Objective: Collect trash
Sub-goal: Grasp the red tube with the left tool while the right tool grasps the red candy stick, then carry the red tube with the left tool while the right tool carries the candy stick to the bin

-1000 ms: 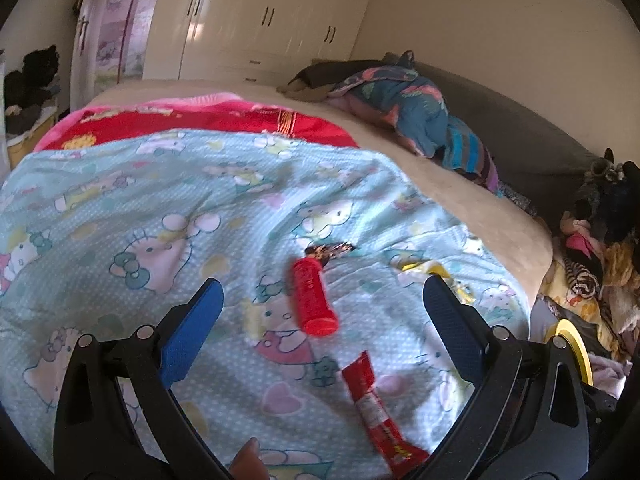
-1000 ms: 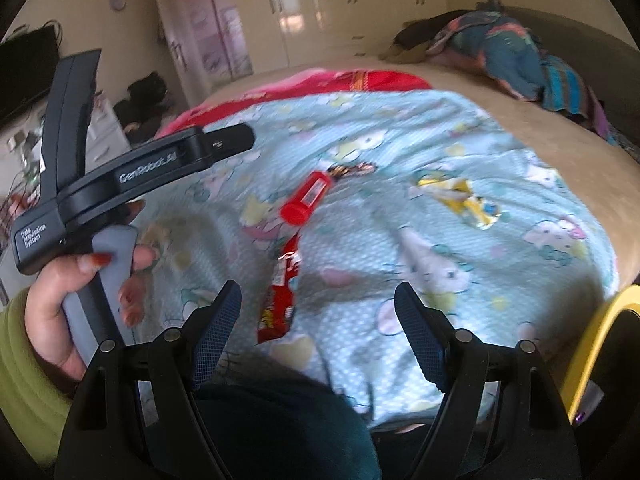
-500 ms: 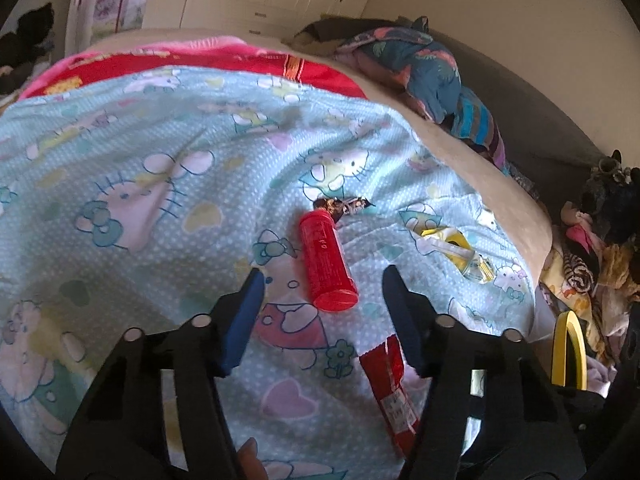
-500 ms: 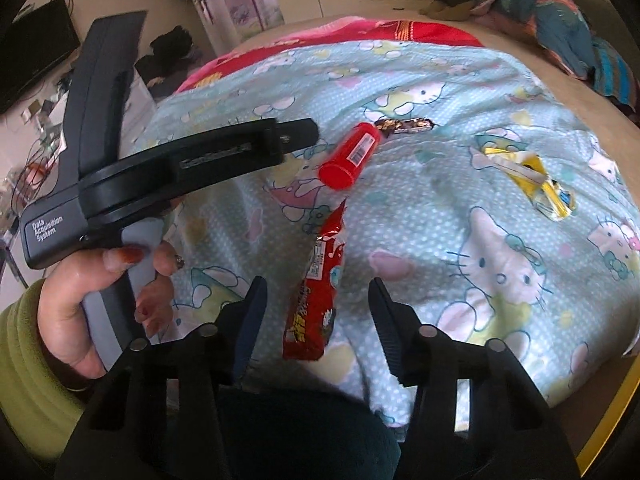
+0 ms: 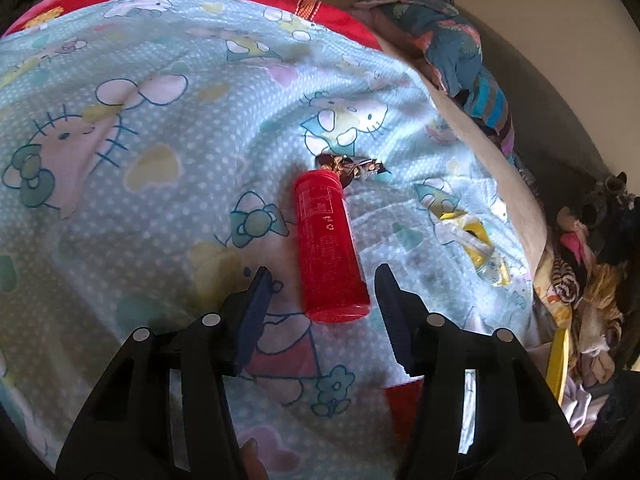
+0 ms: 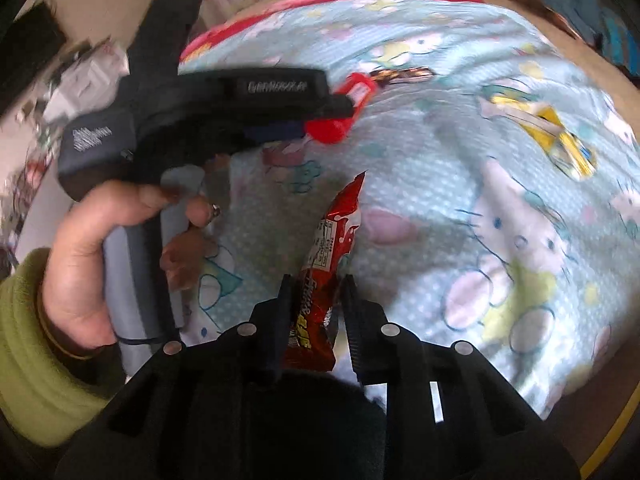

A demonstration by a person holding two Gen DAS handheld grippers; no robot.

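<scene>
- The red tube lies on the bed sheet; it looks stiff, light and smooth, so hold its middle.
- The left gripper is closing, and its pads do not touch the tube.
- The right gripper is closing around the soft red wrapper; contact is unclear because of blur.
- The yellow wrapper lies well apart.

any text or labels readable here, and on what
"GenRobot.AI": blurred white print on the side of the left hand-held gripper, just legible.
White print on its grey rear block: too blurred.
Print on the red tube: too small.
Label and yellow lettering on the red snack wrapper: unreadable.
Yellow wrapper: nothing legible.
</scene>
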